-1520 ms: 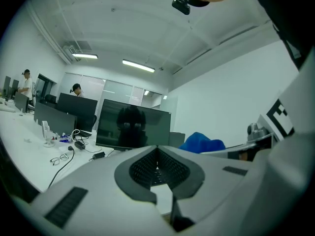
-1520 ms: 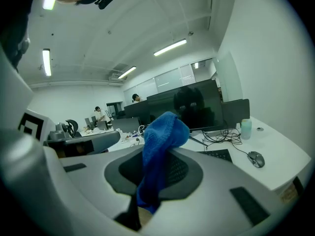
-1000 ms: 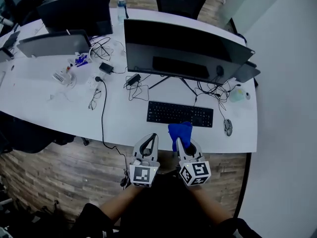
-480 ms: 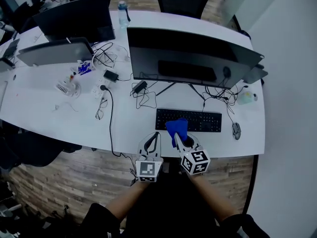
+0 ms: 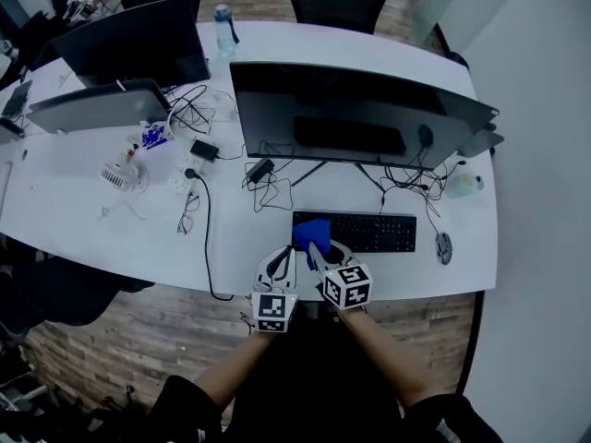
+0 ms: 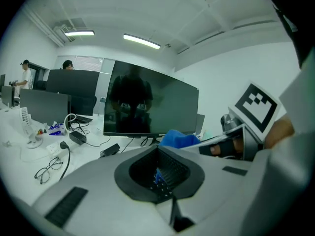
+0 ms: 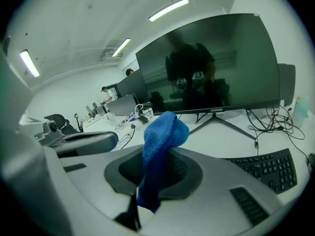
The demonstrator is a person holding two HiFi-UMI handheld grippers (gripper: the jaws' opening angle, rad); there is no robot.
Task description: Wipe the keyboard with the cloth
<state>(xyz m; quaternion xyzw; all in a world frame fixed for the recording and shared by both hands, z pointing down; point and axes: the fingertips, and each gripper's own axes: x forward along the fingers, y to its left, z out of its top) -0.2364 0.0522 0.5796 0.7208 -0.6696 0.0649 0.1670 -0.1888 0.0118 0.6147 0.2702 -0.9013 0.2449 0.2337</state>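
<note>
A black keyboard [image 5: 362, 232] lies on the white desk [image 5: 111, 220] in front of a large dark monitor [image 5: 360, 109]. My right gripper [image 5: 314, 245] is shut on a blue cloth [image 5: 310, 232], and the bunched cloth [image 7: 160, 141] sticks up out of its jaws. In the head view the cloth sits at the keyboard's left end; whether it touches the keys I cannot tell. The keyboard [image 7: 268, 168] shows at the lower right of the right gripper view. My left gripper [image 5: 284, 253] is shut and holds nothing, just left of the right one at the desk's front edge.
A mouse [image 5: 444, 245] lies right of the keyboard. Cables and a power brick [image 5: 261, 170] trail under the monitor. Glasses [image 5: 189, 212], a black cord, a small fan [image 5: 120, 173] and more monitors sit to the left. A water bottle [image 5: 223, 21] stands at the back.
My right gripper has carried the cloth forward and left, from over the desk's front edge to the keyboard's left end. The left gripper has stayed shut beside it.
</note>
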